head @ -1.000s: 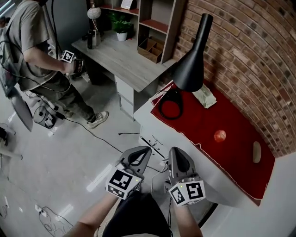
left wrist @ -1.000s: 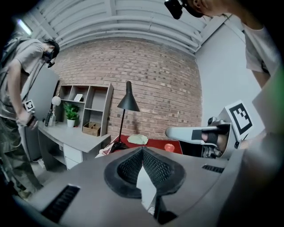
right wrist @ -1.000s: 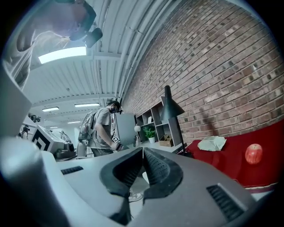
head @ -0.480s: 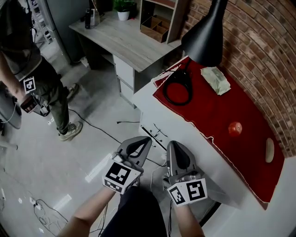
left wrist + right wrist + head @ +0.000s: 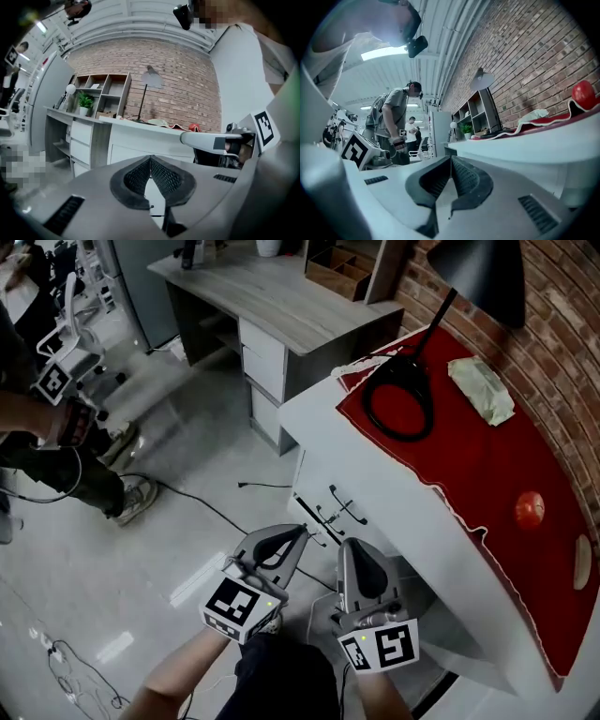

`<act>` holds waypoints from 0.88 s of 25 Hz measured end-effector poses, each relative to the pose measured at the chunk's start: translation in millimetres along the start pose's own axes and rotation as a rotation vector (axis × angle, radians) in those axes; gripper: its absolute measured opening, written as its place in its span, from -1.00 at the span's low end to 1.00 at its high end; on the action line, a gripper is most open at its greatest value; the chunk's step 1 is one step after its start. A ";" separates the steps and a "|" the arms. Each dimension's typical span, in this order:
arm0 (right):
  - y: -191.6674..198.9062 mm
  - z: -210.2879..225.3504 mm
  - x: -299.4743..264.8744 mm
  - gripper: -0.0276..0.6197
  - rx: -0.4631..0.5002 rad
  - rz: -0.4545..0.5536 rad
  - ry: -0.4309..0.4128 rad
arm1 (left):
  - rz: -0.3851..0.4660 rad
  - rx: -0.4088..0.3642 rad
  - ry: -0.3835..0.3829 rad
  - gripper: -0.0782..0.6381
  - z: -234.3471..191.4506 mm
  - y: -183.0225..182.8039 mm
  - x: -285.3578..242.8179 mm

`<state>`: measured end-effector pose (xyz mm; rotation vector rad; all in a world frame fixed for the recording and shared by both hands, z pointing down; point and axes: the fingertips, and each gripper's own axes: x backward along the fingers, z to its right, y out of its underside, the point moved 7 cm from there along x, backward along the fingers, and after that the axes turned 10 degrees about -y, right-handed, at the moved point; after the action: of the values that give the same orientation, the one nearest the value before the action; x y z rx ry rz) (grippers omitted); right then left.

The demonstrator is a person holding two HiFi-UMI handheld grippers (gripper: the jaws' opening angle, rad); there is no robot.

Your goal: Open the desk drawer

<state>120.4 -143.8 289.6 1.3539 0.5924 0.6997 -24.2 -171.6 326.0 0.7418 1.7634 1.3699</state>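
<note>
At the far left a second person's arm (image 5: 23,418) holds another marker-cubed tool, well apart from the work and no part of it. Next along, a pale wooden desk (image 5: 281,306) with stacked white drawers (image 5: 262,352) stands farther back. I judge it is not the desk meant, since both tools point elsewhere (the task sentence names no particular desk).

The left gripper (image 5: 298,533), a grey two-jaw tool with a marker cube at its rear, is held low and nearly level, aimed at the front of the white desk (image 5: 394,495). Its own view shows the ribbed black pads (image 5: 166,178) pressed together with nothing between them. It is closed and empty, probably because no grasp has begun.

Just beyond its tip is the white drawer front (image 5: 315,479) with its thin dark metal handles (image 5: 328,514). The drawer looks fully shut, and neither tool touches it as far as I can tell.

The right gripper (image 5: 353,546), of the same grey make, lies parallel beside the left one. Its pads (image 5: 464,176) likewise meet on nothing. Holding both low puts them at handle height, and one pair of jaws would have to part before it could take a handle.

Rightmost, a red cloth (image 5: 469,474) covers the desk top. On it are a black lamp (image 5: 398,399) with a ring base, a crumpled pale green cloth (image 5: 480,388) and a small red round thing (image 5: 530,509). They lie loose, so a sharp pull might shake them.
</note>
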 end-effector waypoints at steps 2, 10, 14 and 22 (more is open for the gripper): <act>22.8 5.1 -1.4 -0.86 -0.005 0.005 -0.010 | 0.005 0.017 0.002 -0.76 -6.6 21.5 -5.4; 100.6 24.5 -7.1 -0.86 0.000 0.006 -0.010 | 0.004 0.044 -0.011 -0.76 -25.3 101.4 -30.1; 135.0 32.4 -9.9 -0.86 0.008 0.000 -0.015 | 0.005 0.056 -0.001 -0.76 -29.0 136.4 -43.2; 194.6 44.1 -18.4 -0.86 0.041 0.029 -0.031 | 0.001 0.011 0.037 -0.76 -39.8 197.4 -62.0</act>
<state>119.8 -171.9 488.0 1.4111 0.5661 0.6917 -26.6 -193.0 535.6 0.7276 1.8010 1.3837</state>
